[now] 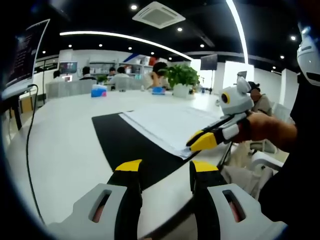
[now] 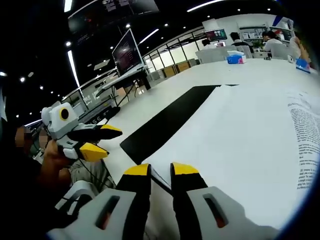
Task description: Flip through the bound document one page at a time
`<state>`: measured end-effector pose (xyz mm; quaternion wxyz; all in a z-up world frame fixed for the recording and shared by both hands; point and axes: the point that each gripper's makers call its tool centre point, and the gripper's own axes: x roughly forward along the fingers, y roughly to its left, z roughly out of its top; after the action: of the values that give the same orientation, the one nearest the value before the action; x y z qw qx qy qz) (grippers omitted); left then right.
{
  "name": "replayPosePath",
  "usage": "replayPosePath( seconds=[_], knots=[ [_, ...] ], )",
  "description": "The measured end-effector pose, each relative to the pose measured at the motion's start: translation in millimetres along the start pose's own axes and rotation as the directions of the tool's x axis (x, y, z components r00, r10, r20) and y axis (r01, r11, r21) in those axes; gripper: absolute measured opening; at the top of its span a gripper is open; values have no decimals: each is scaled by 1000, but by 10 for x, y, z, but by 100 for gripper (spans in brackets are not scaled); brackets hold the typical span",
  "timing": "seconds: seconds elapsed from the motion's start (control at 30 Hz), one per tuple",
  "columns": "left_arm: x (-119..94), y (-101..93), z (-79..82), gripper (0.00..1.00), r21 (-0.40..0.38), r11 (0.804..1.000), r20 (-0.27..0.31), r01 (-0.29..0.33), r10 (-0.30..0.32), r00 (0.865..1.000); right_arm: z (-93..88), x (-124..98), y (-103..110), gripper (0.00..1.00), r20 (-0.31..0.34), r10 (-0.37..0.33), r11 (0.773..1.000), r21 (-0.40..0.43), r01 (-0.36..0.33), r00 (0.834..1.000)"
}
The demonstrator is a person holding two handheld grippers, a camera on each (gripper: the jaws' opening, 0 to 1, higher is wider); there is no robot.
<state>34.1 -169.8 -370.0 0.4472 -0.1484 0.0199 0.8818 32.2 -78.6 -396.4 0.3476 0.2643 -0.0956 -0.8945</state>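
Note:
The bound document [image 1: 167, 122] lies open with white printed pages [image 2: 260, 135] on a black mat [image 1: 125, 142]. My right gripper [image 1: 200, 140] comes in from the right in the left gripper view and sits at the document's near corner. In the right gripper view its yellow-tipped jaws [image 2: 160, 170] stand narrowly apart and are shut on the page edge at that corner. My left gripper [image 1: 166, 167] hovers open in front of the mat's near edge with nothing between its jaws. It also appears as the left gripper [image 2: 99, 141] off the table's side, apart from the document.
The white table [image 1: 65, 140] runs far back, with a blue tissue box [image 1: 98, 91], a potted plant [image 1: 181, 79] and seated people beyond. A monitor [image 2: 126, 52] on a stand with a hanging cable [image 1: 27, 150] is at the table's side. A person's hand [image 1: 265, 131] holds the right gripper.

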Motion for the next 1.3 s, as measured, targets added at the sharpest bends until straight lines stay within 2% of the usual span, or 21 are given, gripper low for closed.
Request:
replayPosePath(
  seconds=[0.1, 0.2, 0.33, 0.43, 0.57, 0.7, 0.83, 0.9, 1.0, 1.07, 1.3],
  knots=[
    [-1, 17, -55, 38, -2, 1000, -24, -3, 3, 1000, 0, -1, 22, 18, 0, -19, 1000, 6, 19, 1000],
    [9, -6, -39, 39, 7, 1000, -33, 5, -5, 999, -12, -2, 23, 18, -3, -42, 997, -69, 42, 999],
    [42, -64, 77, 39, -7, 999, -4, 36, -36, 999, -13, 20, 23, 18, -9, -66, 992, -105, 64, 998],
    [77, -122, 151, 37, -19, 998, 13, 62, -62, 998, -28, 31, 32, 20, -39, -89, 979, -190, 80, 995],
    [110, -208, 246, 34, -19, 995, 18, 99, -99, 995, -42, 44, 98, 27, -51, -96, 976, -201, 84, 994],
    [137, -255, 359, 34, -31, 990, 32, 140, -139, 990, -56, 45, 101, 28, -36, -112, 968, -231, 101, 993],
    [253, -236, 384, 34, 33, 989, -8, 142, -142, 990, -48, 59, 79, 28, -25, -117, 966, -236, 108, 993],
    [340, -223, 412, 34, 36, 988, -18, 151, -151, 988, -50, 58, 83, 29, -19, -122, 969, -221, 115, 992],
    [466, -298, 519, 32, -1, 977, -2, 212, -212, 977, -69, 59, 114, 30, -23, -121, 961, -254, 111, 992],
    [541, -321, 578, 29, -7, 974, 7, 228, -228, 974, -62, 68, 110, 32, -24, -117, 963, -249, 107, 993],
    [882, -299, 609, 29, 2, 974, -21, 225, -225, 974, -54, 77, 114, 32, -10, -135, 961, -246, 129, 991]
  ],
)
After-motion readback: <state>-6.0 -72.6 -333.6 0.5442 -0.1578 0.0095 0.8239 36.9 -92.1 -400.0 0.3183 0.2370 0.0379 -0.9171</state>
